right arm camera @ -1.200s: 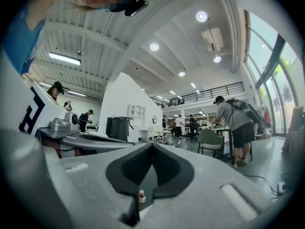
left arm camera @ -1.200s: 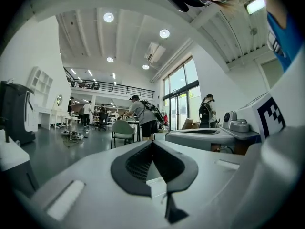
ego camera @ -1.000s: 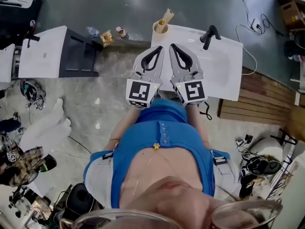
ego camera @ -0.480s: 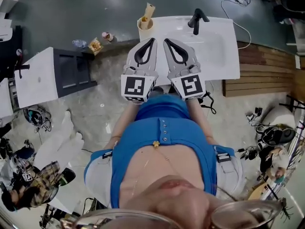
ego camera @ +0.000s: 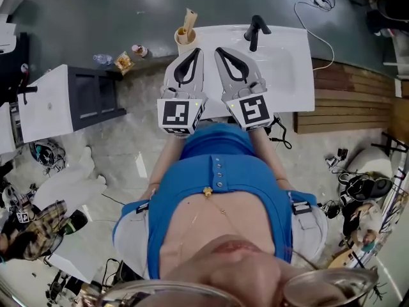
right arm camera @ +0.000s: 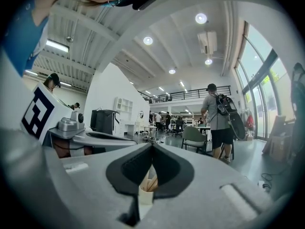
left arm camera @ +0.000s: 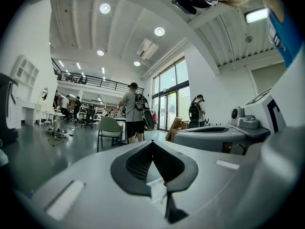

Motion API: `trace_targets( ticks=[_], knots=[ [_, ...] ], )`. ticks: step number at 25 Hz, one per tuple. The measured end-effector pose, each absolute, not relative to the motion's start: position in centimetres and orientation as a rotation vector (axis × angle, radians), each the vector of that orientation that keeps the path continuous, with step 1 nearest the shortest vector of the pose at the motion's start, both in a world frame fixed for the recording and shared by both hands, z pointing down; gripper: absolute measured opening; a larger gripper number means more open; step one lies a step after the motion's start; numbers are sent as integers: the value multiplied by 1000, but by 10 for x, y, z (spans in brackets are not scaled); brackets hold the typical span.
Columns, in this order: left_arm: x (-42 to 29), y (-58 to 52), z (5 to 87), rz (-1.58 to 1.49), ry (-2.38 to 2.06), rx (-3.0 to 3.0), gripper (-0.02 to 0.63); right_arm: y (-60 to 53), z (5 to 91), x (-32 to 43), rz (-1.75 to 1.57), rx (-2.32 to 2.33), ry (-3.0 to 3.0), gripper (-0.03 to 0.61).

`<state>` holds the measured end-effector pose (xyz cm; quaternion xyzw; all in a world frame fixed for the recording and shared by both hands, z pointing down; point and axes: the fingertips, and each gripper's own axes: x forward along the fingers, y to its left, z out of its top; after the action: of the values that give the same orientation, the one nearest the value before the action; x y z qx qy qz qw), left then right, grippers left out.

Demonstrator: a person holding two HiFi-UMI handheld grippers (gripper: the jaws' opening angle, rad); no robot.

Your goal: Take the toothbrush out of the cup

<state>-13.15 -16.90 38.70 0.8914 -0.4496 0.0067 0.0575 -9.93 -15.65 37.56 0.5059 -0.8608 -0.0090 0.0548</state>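
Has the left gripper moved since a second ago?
Yes: the left gripper has edged forward over the sink, nearer the cup.

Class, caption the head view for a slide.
Left gripper and right gripper, both shut, point over the sink toward the cup.

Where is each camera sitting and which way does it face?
Head view: on the person's head, steeply down at sink, cup, left gripper, right gripper; blue shirt shows.
Left gripper view: on the left gripper, level along its shut jaws toward a chair; right gripper alongside.
Right gripper view: on the right gripper, along its shut jaws toward the cup.
Shared: head and right gripper views both show the cup.
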Motion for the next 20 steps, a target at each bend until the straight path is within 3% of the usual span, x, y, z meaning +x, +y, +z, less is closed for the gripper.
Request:
trace_targets(
  ticks=[20],
  knots=[
    [-157,-213,432,150,-1540,2553,17,-178,385,-73,3,1564,-2600,2]
  ],
)
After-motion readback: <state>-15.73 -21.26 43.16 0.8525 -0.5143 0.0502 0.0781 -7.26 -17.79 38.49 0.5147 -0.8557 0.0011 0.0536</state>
